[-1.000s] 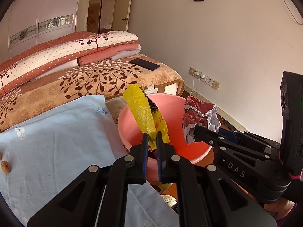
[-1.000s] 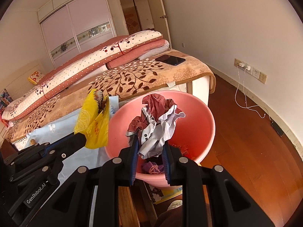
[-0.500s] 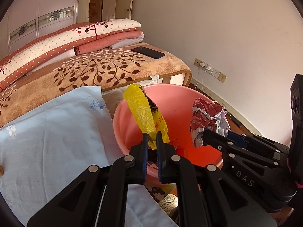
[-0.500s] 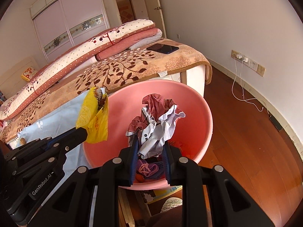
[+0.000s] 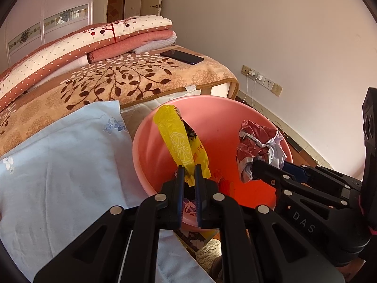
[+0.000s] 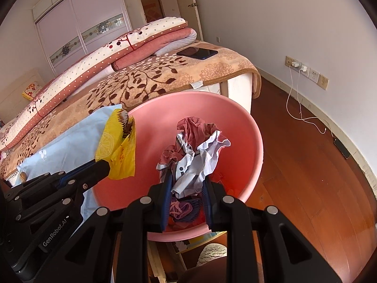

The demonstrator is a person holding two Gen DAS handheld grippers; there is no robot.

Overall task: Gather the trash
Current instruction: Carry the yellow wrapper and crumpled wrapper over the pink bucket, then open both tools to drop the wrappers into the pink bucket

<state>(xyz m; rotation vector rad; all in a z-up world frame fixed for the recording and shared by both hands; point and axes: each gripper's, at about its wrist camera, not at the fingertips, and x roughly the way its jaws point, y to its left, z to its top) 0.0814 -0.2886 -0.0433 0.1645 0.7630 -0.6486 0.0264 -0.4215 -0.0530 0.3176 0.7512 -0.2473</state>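
Note:
My left gripper (image 5: 189, 173) is shut on a yellow plastic wrapper (image 5: 179, 141) and holds it over the near-left rim of a pink basin (image 5: 221, 108). It also shows in the right wrist view (image 6: 117, 148). My right gripper (image 6: 187, 176) is shut on a crumpled red and white wrapper (image 6: 195, 146), held above the middle of the basin (image 6: 235, 118). That wrapper also shows in the left wrist view (image 5: 259, 146). Several scraps of trash (image 6: 186, 210) lie at the basin's bottom.
A light blue cloth (image 5: 59, 160) covers the surface left of the basin. Behind is a bed with a leaf-patterned blanket (image 5: 122, 77), folded quilts (image 5: 82, 47) and a black phone (image 5: 182, 57). A wooden floor (image 6: 306, 176) and wall sockets with cables (image 6: 304, 70) lie right.
Both grippers have moved forward and closer over the basin, still holding their wrappers. The basin now fills more of both views.

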